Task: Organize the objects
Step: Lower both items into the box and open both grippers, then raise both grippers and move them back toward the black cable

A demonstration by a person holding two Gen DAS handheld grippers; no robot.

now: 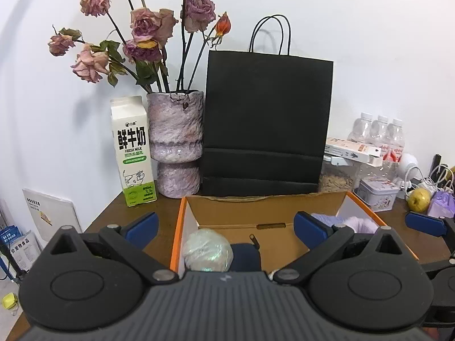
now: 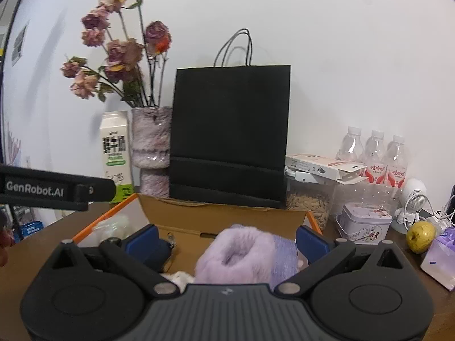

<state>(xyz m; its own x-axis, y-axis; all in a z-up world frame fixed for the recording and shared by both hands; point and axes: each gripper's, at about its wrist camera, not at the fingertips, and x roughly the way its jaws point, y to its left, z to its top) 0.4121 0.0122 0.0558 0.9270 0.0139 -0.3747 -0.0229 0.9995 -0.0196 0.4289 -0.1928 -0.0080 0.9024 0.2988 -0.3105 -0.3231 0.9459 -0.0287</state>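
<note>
From the left wrist view, the left gripper (image 1: 226, 226) is seen with its blue-padded fingers spread wide apart and nothing between them, held above an open cardboard box with orange edges (image 1: 177, 227) that stands on the dark wooden bench (image 1: 159, 213). Inside the box, a pale crinkled plastic-wrapped bundle (image 1: 207, 250) lies beside a dark navy zipped pouch (image 1: 246, 255). Behind the box, a black paper carrier bag (image 1: 267, 125), a mottled purple vase of dried roses (image 1: 175, 142) and a white and green milk carton (image 1: 133, 153) are lined up against the white wall. From the right wrist view, the right gripper (image 2: 226, 238) is likewise shown wide apart and empty, and a fluffy lilac rolled fabric item (image 2: 236, 258) is seen resting in the same box just ahead of it, between its fingers but apparently not gripped. To the right, a small decorated tin (image 2: 364, 224) and a yellow-green pear (image 2: 420, 237) sit on the bench.
</note>
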